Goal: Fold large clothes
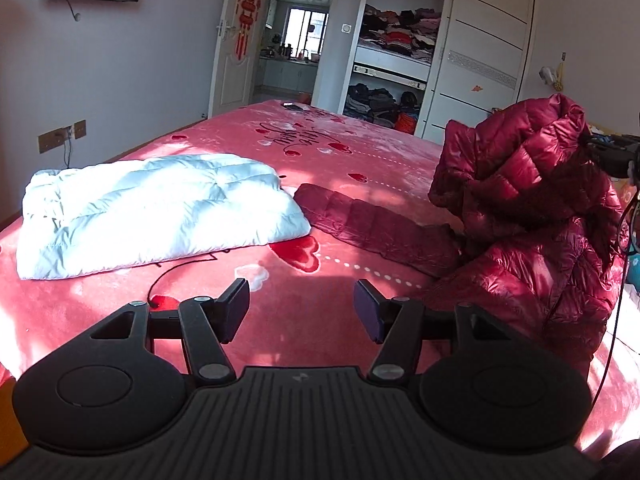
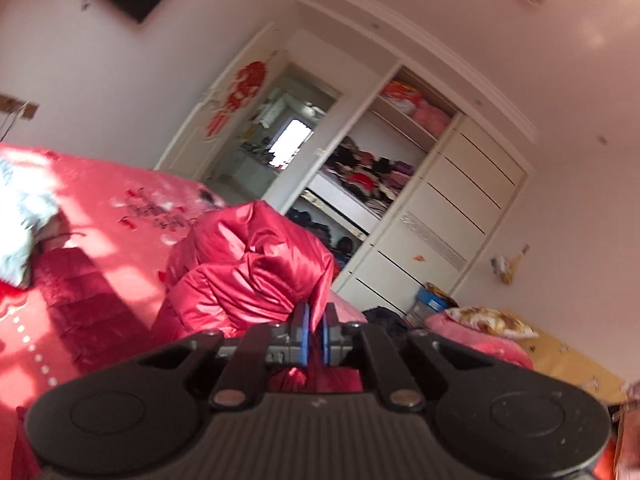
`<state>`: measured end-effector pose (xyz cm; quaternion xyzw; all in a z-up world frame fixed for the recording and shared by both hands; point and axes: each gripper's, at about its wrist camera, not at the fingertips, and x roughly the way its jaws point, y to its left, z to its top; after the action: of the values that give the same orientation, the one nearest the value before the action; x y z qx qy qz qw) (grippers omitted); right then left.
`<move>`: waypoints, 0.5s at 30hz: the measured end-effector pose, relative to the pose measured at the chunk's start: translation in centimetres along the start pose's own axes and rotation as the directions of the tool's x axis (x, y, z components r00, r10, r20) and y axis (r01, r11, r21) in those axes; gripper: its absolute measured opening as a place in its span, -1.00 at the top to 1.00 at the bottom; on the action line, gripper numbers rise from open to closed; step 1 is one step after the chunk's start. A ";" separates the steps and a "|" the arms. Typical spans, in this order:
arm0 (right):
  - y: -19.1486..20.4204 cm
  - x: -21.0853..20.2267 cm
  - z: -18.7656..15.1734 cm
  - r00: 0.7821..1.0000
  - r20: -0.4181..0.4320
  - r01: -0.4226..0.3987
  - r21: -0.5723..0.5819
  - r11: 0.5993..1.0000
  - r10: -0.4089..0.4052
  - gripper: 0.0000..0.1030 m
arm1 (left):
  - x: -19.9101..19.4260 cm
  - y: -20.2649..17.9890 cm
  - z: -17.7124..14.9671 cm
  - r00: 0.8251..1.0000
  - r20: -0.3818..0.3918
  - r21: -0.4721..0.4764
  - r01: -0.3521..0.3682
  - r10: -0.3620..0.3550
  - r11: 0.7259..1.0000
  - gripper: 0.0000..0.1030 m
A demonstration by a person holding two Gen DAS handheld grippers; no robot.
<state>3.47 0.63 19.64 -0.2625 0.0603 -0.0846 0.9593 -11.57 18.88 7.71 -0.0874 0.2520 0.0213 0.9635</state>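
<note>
A shiny dark-red down jacket (image 1: pixel 528 208) hangs lifted at the right of the bed, one sleeve (image 1: pixel 372 228) still lying flat on the cover. My right gripper (image 2: pixel 314 334) is shut on a fold of the red jacket (image 2: pixel 248 280) and holds it up; it also shows at the right edge of the left wrist view (image 1: pixel 612 156). My left gripper (image 1: pixel 302 312) is open and empty, low over the bed in front of the jacket's sleeve.
A folded pale-blue down garment (image 1: pixel 152 212) lies on the left of the pink bed cover (image 1: pixel 224 148). An open wardrobe (image 1: pixel 396 40) with stacked clothes and a doorway (image 1: pixel 296 36) stand beyond the bed. A pillow (image 2: pixel 488 320) lies at the right.
</note>
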 end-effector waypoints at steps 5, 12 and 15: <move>-11.0 -0.6 -3.9 0.982 -0.117 0.173 0.276 0.945 -0.145 0.98 | 1.6 -3.7 0.3 0.999 -0.024 0.066 0.050 -0.048 0.997 -0.37; -19.4 -1.2 -14.4 0.886 -0.369 0.425 0.399 0.812 -0.282 1.00 | 4.7 -8.4 1.1 0.994 -0.035 0.151 0.104 -0.099 0.983 -0.37; -21.9 -1.9 -19.2 0.827 -0.470 0.514 0.408 0.755 -0.309 1.00 | 6.8 -9.6 1.2 0.992 -0.045 0.170 0.123 -0.117 0.978 -0.39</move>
<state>-4.32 -27.04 14.57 0.0198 0.1563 -0.3589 0.9200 -4.26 9.68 6.97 -0.0194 0.2639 -0.0604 0.9625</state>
